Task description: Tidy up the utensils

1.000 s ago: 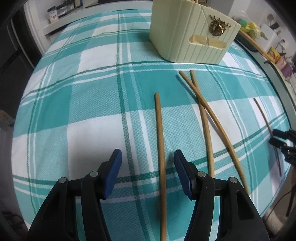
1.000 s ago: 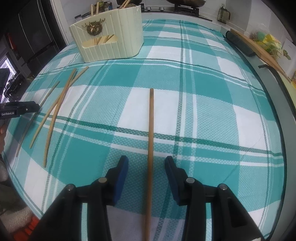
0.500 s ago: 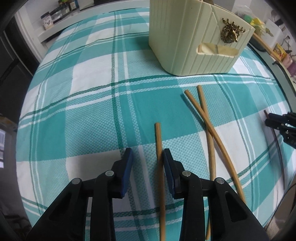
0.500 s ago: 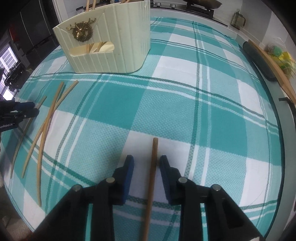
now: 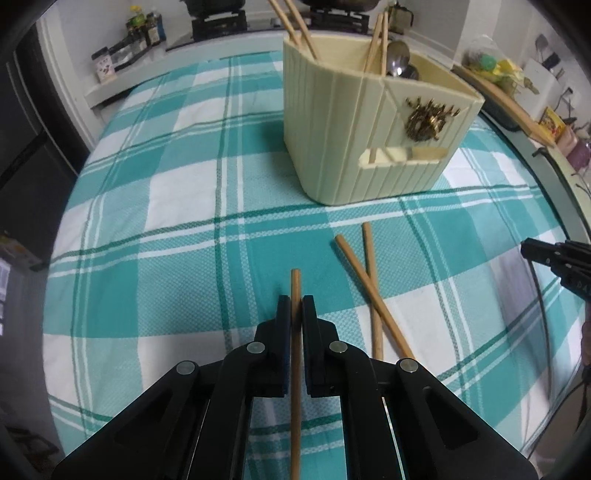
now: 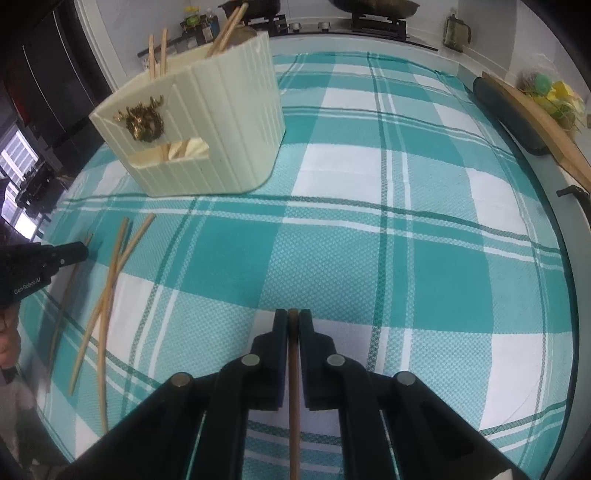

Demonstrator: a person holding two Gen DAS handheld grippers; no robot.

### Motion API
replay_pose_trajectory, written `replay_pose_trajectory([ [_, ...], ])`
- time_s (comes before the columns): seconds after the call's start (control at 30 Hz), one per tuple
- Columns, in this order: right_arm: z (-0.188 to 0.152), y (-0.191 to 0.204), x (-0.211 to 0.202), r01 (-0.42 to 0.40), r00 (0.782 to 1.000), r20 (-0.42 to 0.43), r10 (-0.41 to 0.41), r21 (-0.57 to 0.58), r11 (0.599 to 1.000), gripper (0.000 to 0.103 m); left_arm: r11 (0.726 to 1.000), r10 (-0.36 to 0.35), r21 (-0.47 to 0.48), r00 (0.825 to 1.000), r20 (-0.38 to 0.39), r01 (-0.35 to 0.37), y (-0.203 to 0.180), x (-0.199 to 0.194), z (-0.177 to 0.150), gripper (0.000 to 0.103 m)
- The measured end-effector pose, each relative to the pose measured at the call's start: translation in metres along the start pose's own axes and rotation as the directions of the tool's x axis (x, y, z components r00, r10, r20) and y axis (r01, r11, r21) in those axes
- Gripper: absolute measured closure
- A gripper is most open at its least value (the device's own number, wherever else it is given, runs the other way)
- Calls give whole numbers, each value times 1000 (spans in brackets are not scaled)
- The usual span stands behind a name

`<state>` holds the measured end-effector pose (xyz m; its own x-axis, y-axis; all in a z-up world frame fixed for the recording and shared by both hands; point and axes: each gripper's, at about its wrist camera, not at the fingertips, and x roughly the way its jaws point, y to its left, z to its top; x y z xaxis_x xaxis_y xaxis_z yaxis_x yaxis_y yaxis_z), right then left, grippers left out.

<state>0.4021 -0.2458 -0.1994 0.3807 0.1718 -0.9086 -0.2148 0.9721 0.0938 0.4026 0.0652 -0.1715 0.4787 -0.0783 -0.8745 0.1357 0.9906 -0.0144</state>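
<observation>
My left gripper [image 5: 294,303] is shut on a light bamboo chopstick [image 5: 295,282], whose tip pokes out a little past the pads. My right gripper [image 6: 293,318] is shut on a darker wooden chopstick [image 6: 294,406], its tip level with the pads. A cream ribbed utensil holder [image 5: 354,147] with a brass stag ornament stands on the table beyond both grippers; chopsticks and a metal spoon [image 5: 399,64] stick out of it. Two crossed chopsticks [image 5: 373,291] lie on the cloth right of the left gripper, and the same pair of chopsticks [image 6: 110,288] shows in the right wrist view.
A teal and white checked tablecloth [image 5: 177,229] covers the round table. A wooden board [image 6: 535,122] and a dark roll lie at the far right edge. Bottles [image 5: 144,29] and a stove stand behind. The other gripper [image 6: 44,258] shows at the left edge.
Both grippers have closed from open onto their chopsticks. Each slid forward along its chopstick to near the tip. The holder now looks nearer in both views.
</observation>
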Motion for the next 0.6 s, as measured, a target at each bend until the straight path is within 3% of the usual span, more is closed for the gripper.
replay_pose_trajectory([
  [0.13,1,1,-41,-29,996,90,29,-4,1000,97,1000,-24,2,994,106,23,0,-54,-1,99],
  [0.27,-3,7,-91,-57,981,186,62,-36,998,97,998,-58,1,974,219,59,3,-112,-7,99],
  [0.4,-15,13,-142,-65,958,274,84,-77,995,97,996,-81,5,950,302,84,5,-156,-17,99],
  [0.6,-31,27,-197,-33,914,396,84,-134,990,97,992,-116,-5,924,364,127,4,-187,-29,99],
])
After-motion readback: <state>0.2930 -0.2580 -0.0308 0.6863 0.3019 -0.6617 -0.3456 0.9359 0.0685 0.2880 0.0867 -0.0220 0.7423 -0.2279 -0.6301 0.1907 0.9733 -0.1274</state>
